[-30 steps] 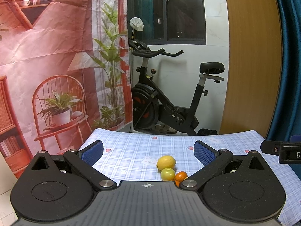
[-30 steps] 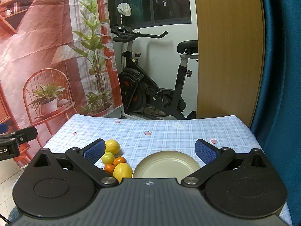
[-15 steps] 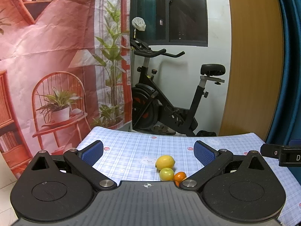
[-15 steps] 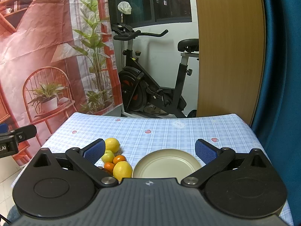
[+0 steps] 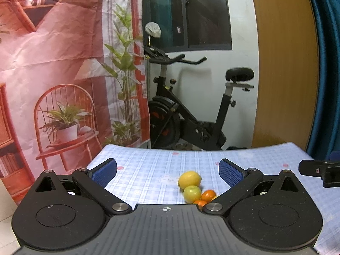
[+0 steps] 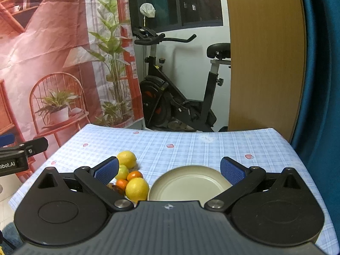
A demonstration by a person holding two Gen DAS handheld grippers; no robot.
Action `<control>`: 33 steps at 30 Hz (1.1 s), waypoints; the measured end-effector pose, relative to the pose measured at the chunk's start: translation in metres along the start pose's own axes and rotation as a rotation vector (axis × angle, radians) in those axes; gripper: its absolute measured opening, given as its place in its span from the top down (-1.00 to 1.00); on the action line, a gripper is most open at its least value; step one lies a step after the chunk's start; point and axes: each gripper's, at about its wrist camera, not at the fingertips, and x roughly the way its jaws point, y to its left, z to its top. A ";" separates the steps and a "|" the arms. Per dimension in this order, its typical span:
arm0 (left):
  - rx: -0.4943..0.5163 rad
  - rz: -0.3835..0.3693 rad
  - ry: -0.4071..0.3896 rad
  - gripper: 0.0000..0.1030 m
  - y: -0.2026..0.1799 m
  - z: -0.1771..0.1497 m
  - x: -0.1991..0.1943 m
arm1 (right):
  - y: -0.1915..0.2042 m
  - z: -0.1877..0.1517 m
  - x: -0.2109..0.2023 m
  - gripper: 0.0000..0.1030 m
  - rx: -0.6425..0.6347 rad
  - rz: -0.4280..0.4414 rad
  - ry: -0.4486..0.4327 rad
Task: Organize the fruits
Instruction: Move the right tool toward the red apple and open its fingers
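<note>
Right wrist — two lemons [image 6: 126, 159], two tangerines [image 6: 135, 175], one plate [image 6: 191, 186].

The left gripper [image 6: 23, 153] body reads "obot.AI".

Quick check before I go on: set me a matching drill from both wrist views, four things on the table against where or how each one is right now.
Things:
1. round beige plate
2. large yellow lemon at the far end of the fruit pile
3. small orange mandarins
4. left tongs

States:
A. open, holding nothing
B. farthest fruit from the cameras
C. bare, no fruit on it
D. tucked in the middle of the pile, between the yellow fruits

Pairs: 1-C, 2-B, 3-D, 4-A
</note>
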 end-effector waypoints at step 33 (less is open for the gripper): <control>-0.079 -0.239 0.260 -0.99 0.015 -0.061 0.052 | 0.005 -0.082 0.068 -0.94 -0.055 0.203 0.191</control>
